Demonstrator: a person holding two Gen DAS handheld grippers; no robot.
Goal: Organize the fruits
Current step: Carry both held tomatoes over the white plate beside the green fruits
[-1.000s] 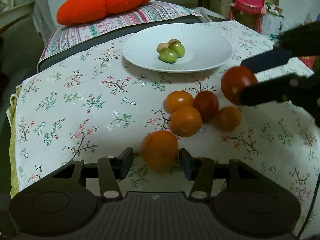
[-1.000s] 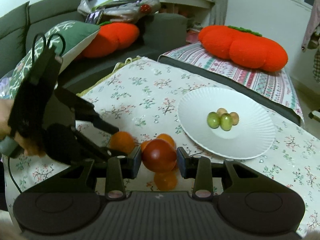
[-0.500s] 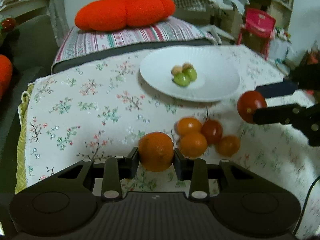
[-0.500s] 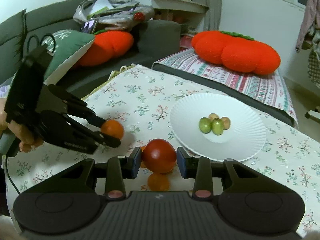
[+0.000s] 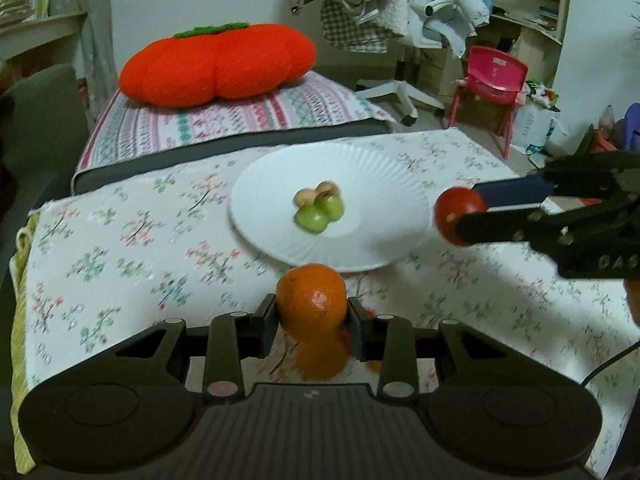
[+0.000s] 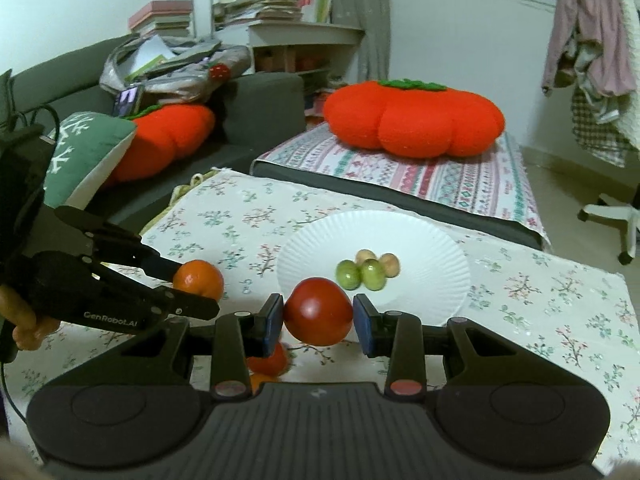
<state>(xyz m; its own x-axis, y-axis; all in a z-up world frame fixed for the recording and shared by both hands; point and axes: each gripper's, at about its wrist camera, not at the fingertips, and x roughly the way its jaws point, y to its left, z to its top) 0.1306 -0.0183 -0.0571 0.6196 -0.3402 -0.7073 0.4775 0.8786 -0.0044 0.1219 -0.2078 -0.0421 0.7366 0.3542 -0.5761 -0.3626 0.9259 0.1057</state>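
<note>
The round, dimpled orange (image 5: 311, 299) sits squarely between the two black fingers of the left gripper (image 5: 311, 320), pinched on both sides and lifted clear of the floral tablecloth (image 5: 120, 240). In the right wrist view the smooth red tomato (image 6: 318, 311) is gripped the same way, its sides pressed by the blue pads of the right gripper (image 6: 318, 320).

At twelve o'clock from the orange lies the white fluted paper plate (image 5: 260, 216), holding a cluster of small green and tan fruits (image 5: 318, 210) near its centre. The tomato hangs at the plate's three o'clock edge. More orange fruit (image 6: 267, 360) lies on the cloth under the right gripper, at six o'clock. Beyond the plate rests a plush red pumpkin-shaped cushion (image 5: 218, 64).
</note>
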